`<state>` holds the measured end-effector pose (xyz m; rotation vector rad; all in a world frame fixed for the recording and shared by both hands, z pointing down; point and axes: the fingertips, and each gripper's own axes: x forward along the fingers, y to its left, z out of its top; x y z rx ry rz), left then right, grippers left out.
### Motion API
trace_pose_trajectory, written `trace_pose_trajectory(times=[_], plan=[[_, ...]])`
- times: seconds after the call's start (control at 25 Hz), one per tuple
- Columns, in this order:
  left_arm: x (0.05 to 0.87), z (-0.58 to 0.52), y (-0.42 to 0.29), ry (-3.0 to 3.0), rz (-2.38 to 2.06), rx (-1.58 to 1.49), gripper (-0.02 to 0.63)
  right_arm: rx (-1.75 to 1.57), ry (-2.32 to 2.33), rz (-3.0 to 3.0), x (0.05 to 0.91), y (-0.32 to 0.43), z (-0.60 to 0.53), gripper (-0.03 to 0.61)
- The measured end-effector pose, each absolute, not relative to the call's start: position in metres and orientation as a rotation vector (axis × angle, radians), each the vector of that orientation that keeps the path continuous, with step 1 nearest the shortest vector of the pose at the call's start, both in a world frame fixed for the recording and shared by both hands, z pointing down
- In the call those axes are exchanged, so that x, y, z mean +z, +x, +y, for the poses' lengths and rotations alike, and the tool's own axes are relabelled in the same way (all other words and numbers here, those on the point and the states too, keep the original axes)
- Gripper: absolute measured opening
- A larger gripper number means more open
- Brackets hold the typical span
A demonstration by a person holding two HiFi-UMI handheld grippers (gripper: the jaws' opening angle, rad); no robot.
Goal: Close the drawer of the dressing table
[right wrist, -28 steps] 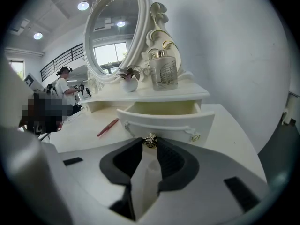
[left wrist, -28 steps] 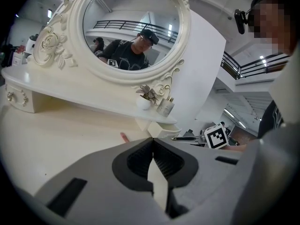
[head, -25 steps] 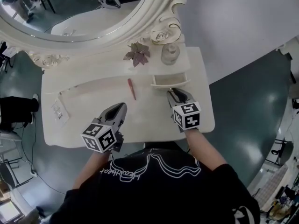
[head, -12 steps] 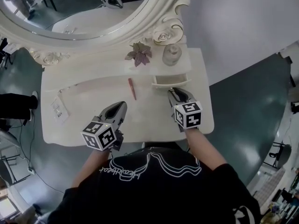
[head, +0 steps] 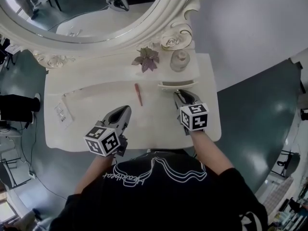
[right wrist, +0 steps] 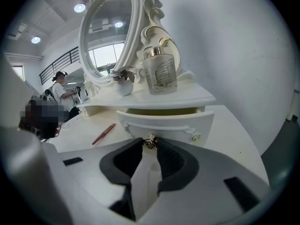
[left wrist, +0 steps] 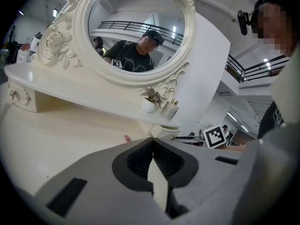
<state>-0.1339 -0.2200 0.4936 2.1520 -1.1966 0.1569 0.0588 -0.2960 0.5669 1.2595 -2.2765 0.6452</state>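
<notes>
In the head view the right gripper (head: 181, 93) covers the knob of the drawer (head: 177, 84), right of centre. Only the right gripper view shows the gold knob (right wrist: 150, 142), pinched between its narrow jaws. The drawer stands out a little under the shelf (head: 110, 71), and its inside is hardly visible. The mirror (head: 96, 13) is cut by the upper edge. The left gripper (head: 125, 110), lower left, has its jaws together and empty. A red pencil (head: 138, 94) lies at centre. A bottle (head: 180, 60) and a small plant (head: 148, 59) stand above the drawer.
</notes>
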Motion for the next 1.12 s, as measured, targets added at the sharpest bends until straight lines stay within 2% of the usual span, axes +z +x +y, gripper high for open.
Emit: trace_pose_trajectory(times=[1.12], plan=[[0.498,-0.235,-0.134,2.127,-1.191,0.134,0.005,0.647,1.275,-2.274,0.565,0.053,-0.334,0.101]])
